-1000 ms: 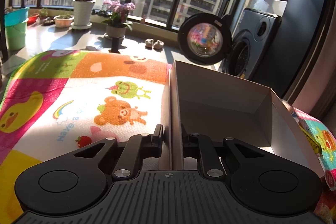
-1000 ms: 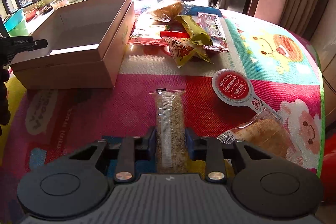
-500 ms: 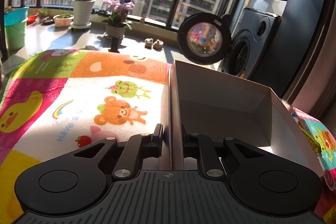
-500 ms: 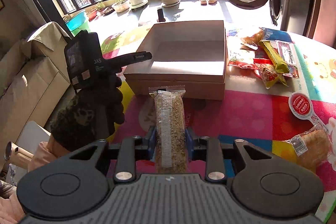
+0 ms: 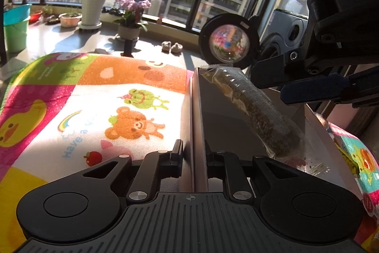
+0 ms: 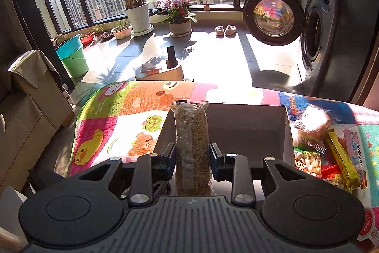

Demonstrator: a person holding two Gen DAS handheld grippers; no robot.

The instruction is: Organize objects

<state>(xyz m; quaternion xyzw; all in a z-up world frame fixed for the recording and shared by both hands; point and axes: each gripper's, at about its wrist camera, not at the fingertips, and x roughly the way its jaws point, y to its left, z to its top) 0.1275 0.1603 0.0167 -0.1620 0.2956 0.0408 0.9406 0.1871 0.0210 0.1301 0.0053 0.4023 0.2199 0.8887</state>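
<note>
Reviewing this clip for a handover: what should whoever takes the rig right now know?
Left claw: shut on the box wall, steadying it.
Right claw: shut on the grain bar, held over the open box.
Done: bar picked up and carried to the box; nothing visible inside yet.
Left: drop the bar in, then pack the snacks lying on the mat right of the box.

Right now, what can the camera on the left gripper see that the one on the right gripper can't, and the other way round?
Only the left wrist view shows the left gripper clamped on the cardboard box's wall, and the right gripper from outside. Only the right wrist view shows the pile of snack packets beside the box and the covered sofa. Both show the cardboard box, the long seed bar held above it by the right gripper, the cartoon mat and the washing machine door.
</note>
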